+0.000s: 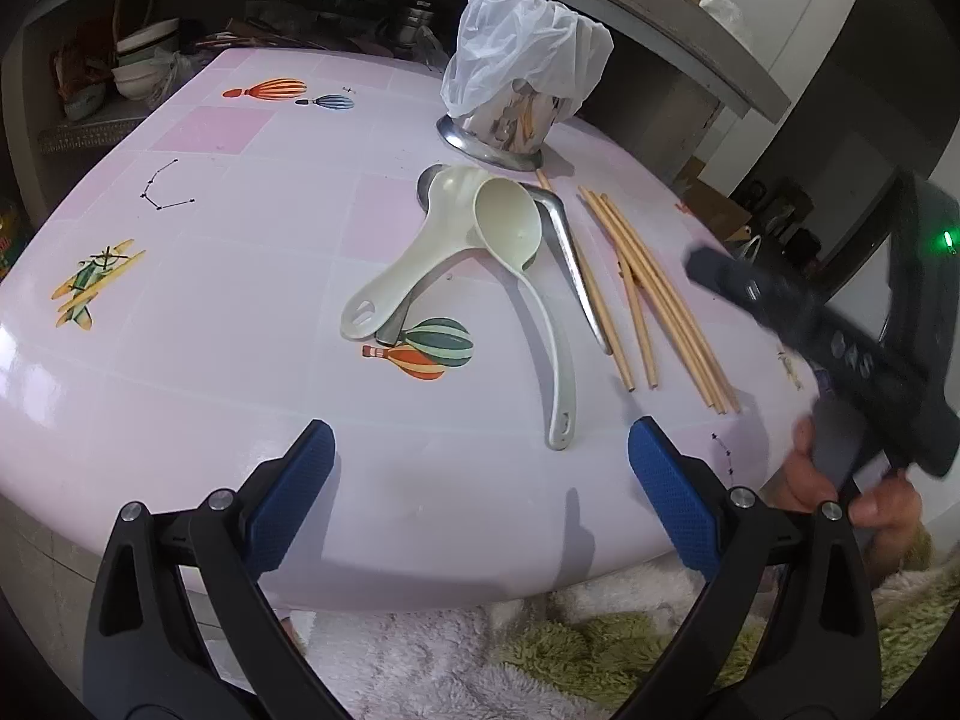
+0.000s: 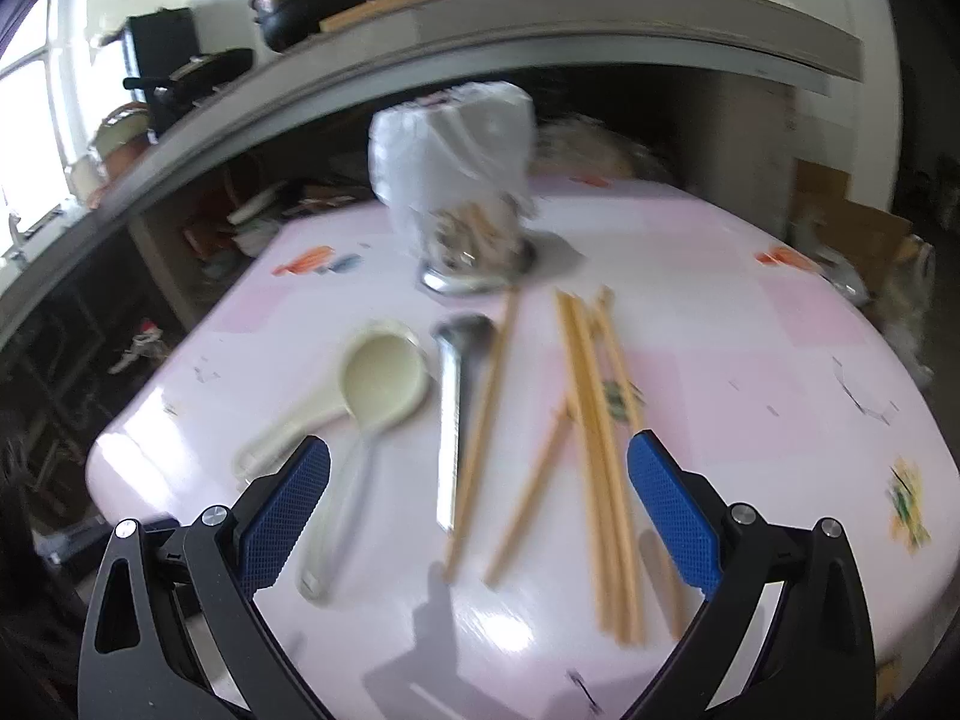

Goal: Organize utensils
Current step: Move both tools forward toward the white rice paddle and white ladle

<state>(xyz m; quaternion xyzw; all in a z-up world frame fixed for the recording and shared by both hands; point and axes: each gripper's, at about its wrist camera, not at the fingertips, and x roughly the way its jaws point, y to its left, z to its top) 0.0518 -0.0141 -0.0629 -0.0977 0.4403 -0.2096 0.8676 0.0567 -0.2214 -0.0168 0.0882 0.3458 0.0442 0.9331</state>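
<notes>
A cream ladle (image 1: 510, 228) (image 2: 384, 384), a cream rice paddle (image 1: 414, 258) (image 2: 288, 432), a metal spoon (image 1: 570, 264) (image 2: 450, 420) and several wooden chopsticks (image 1: 660, 300) (image 2: 594, 420) lie on the pink table (image 1: 210, 330) (image 2: 750, 360). Behind them stands a shiny metal utensil holder (image 1: 510, 120) (image 2: 468, 240) with a white plastic bag over its top. My left gripper (image 1: 480, 450) is open above the table's near edge, short of the ladle handle. My right gripper (image 2: 480, 474) is open above the chopsticks and spoon handle, holding nothing; in the left wrist view its body (image 1: 840, 348) shows at right, held by a hand.
A grey counter shelf (image 2: 540, 30) overhangs the far side of the table, with pots on top and clutter underneath (image 1: 138, 66). A fluffy white and green cloth (image 1: 540, 648) lies below the table's near edge. Cardboard boxes (image 2: 852, 222) stand at the far right.
</notes>
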